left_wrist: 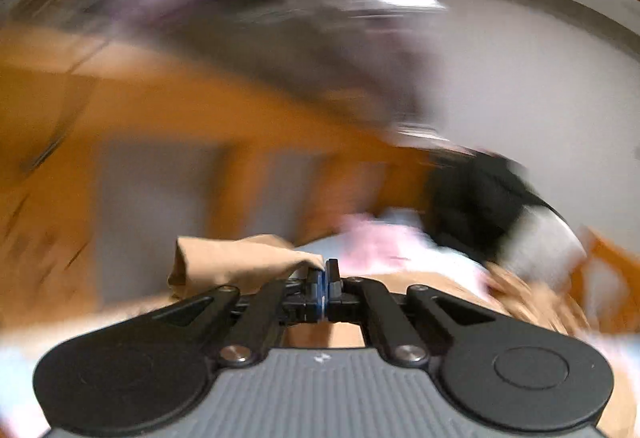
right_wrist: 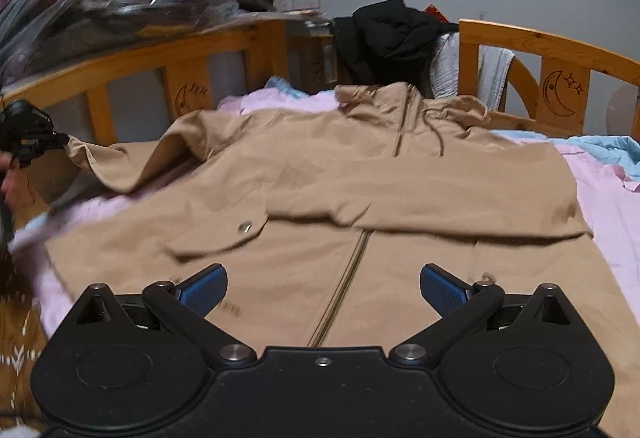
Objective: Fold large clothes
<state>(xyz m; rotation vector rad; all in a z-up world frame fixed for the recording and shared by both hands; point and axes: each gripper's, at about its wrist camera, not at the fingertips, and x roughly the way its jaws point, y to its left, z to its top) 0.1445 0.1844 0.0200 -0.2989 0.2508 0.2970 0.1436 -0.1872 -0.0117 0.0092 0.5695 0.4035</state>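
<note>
We had the left gripper (left_wrist: 323,272) clamped on the tan jacket's (right_wrist: 360,174) sleeve cuff (left_wrist: 240,258); right gripper (right_wrist: 323,288) hung wide open w/ nothing in it.

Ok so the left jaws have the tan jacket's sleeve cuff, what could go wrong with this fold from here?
1. The left gripper pinches only the edge of the sleeve cuff, so the cloth could slip out mid-swing.
2. The other sleeve is already folded across the tan jacket; dragging this one could pull it askew.
3. The right gripper hovers open over the hem, so nothing pins the body and the pink sheet may bunch underneath.
</note>
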